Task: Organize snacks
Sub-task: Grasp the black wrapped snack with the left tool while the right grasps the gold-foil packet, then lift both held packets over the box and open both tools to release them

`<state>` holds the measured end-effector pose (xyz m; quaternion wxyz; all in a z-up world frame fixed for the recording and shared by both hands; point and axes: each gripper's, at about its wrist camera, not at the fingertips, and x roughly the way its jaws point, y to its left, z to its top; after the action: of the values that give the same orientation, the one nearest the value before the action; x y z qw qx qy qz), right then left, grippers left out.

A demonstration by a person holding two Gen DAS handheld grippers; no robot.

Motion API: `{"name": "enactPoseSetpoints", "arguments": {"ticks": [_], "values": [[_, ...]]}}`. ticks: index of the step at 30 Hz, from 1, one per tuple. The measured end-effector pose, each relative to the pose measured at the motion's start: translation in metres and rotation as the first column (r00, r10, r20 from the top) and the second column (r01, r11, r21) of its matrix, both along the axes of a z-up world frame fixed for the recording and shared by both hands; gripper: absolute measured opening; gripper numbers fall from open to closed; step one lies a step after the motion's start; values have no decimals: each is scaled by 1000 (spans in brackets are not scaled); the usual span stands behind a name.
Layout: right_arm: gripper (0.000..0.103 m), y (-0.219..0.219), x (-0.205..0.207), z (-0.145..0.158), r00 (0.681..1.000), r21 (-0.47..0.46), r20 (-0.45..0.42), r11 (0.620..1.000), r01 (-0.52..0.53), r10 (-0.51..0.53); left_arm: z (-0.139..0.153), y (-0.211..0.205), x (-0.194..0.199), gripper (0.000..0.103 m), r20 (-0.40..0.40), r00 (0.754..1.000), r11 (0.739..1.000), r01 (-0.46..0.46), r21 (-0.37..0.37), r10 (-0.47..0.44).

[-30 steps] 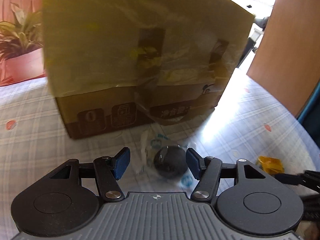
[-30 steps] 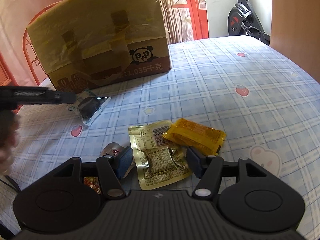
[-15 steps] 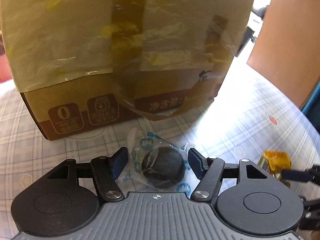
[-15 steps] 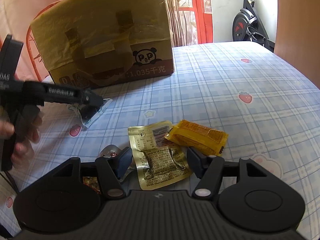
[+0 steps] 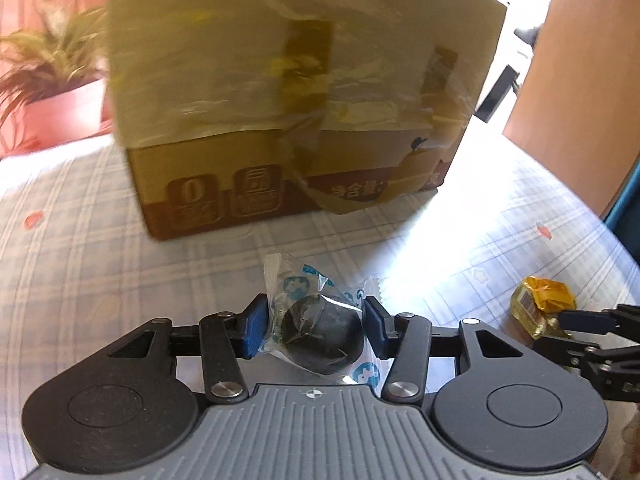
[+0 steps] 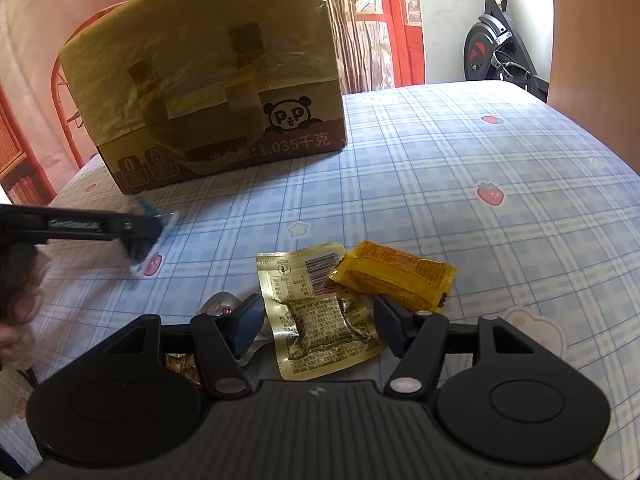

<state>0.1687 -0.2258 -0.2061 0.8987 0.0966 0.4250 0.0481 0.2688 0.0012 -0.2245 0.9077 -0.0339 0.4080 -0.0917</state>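
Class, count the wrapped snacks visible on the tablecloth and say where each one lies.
5, possibly more hidden: dark round snack between the left gripper pads; gold packet and orange packet ahead of the right gripper; silver wrapper and another wrapper behind its left finger.

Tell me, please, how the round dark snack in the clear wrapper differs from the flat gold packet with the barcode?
The round dark snack is a ball in clear, blue-printed film; the gold packet is flat, opaque and text-covered. The snack sits squeezed between the left gripper pads; the packet lies untouched on the tablecloth between the open right gripper fingers. Both are sealed single portions.
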Motion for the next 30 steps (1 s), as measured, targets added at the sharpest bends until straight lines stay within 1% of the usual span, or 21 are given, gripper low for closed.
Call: {"name": "enactPoseSetpoints", "arguments": {"ticks": [4,7,9,13,14,15,17,19,21,22,25,30], "values": [[66,-1,2,-1,1000,-24,-8,1000,5,-5,8,8,-13,53,19,999,999,-31,-28,32],[70,2,5,-2,1000,-45,-11,999,-13,12,12,10,-19,53,25,999,999,-38,-37,39],[75,6,7,-2,1000,-63,-14,998,-23,22,11,9,-20,53,29,999,999,-37,-40,38],[76,13,11,-5,999,-102,-10,994,-37,37,12,9,-24,53,35,999,998,-34,-44,36],[73,13,11,-5,999,-106,-8,994,-37,36,13,9,-25,53,37,999,998,-34,-45,36],[66,13,10,-5,999,-111,-4,993,-38,38,13,10,-26,53,38,999,998,-35,-48,37],[59,11,9,-4,999,-119,0,992,-46,46,13,11,-28,53,40,998,998,-38,-56,40],[56,7,7,-3,999,-93,10,995,-39,40,14,12,-28,53,41,998,997,-40,-61,43],[47,3,5,0,999,-67,29,998,-20,22,15,12,-29,53,43,998,997,-41,-64,44],[45,2,4,2,999,-58,32,998,-14,16,15,11,-28,53,44,998,997,-41,-65,44],[43,2,2,4,999,-43,39,999,-16,17,15,12,-29,53,47,998,997,-41,-66,44],[43,4,1,10,997,-7,75,1000,-13,13,16,14,-31,53,49,998,996,-45,-71,49]]}}
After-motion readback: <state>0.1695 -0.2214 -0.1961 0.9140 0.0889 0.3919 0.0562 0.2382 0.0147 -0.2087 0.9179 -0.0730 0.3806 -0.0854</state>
